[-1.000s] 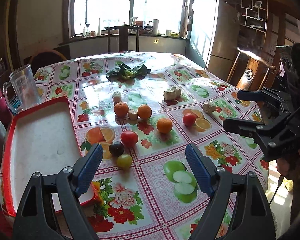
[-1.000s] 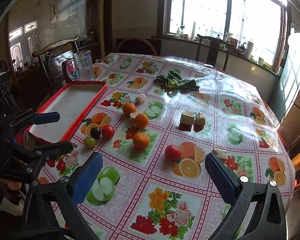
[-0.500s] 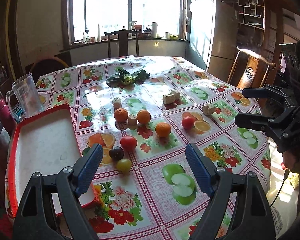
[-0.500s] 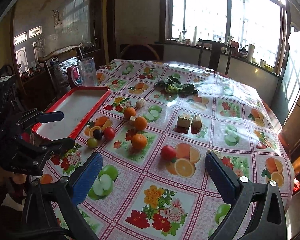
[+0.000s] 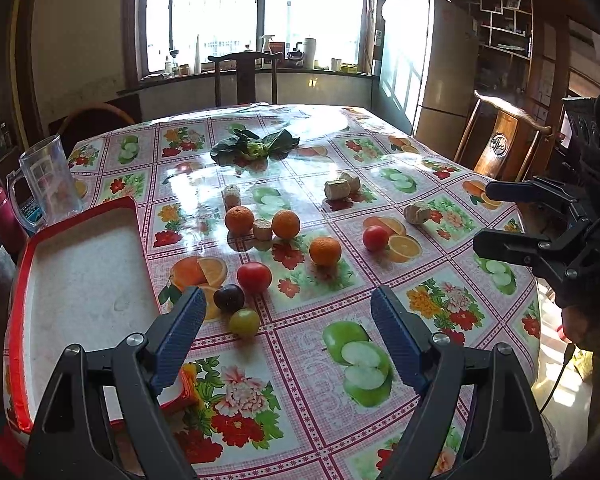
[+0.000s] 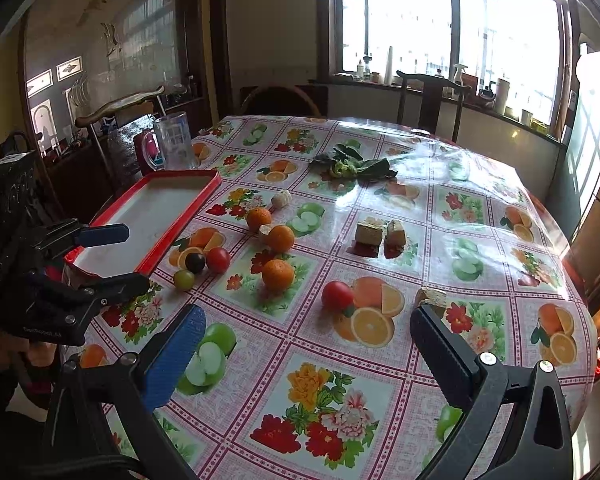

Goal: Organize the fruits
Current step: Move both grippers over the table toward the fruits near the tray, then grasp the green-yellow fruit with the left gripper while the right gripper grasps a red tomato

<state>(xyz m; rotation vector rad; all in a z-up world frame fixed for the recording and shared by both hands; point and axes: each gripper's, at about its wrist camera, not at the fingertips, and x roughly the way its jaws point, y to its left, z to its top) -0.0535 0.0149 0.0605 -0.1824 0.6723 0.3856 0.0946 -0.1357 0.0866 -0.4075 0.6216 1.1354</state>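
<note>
The left tongs point(image 5: 288, 328) hang wide open above the near edge of the counter point(image 5: 320, 420), with nothing between the blue pads. The right tongs point(image 6: 306, 340) are wide open too, and empty. Each pair shows up at the side of the other's view, held by a hand.

Just past the left tongs sits a little bunch of fruit: a small green round fruit point(image 5: 244, 322), a dark purple one point(image 5: 229, 298) touching it, and a shiny red one point(image 5: 254, 277) right behind. They lie close beside the red tray point(image 5: 138, 216), which has a white inside with no fruit in it.

Further out are three oranges. One orange point(image 5: 325, 251) sits alone in the middle. Two more oranges point(image 5: 239, 220) sit side by side with a small tan chunk point(image 5: 263, 229) between them. Another small red fruit point(image 5: 375, 238) lies off to the right, next to a printed orange slice on the cloth.

More tan chunks point(image 5: 338, 188) lie further back. A bunch of dark green leaves point(image 5: 256, 148) is near the far side. A clear jug point(image 5: 50, 180) stands behind the tray.
</note>
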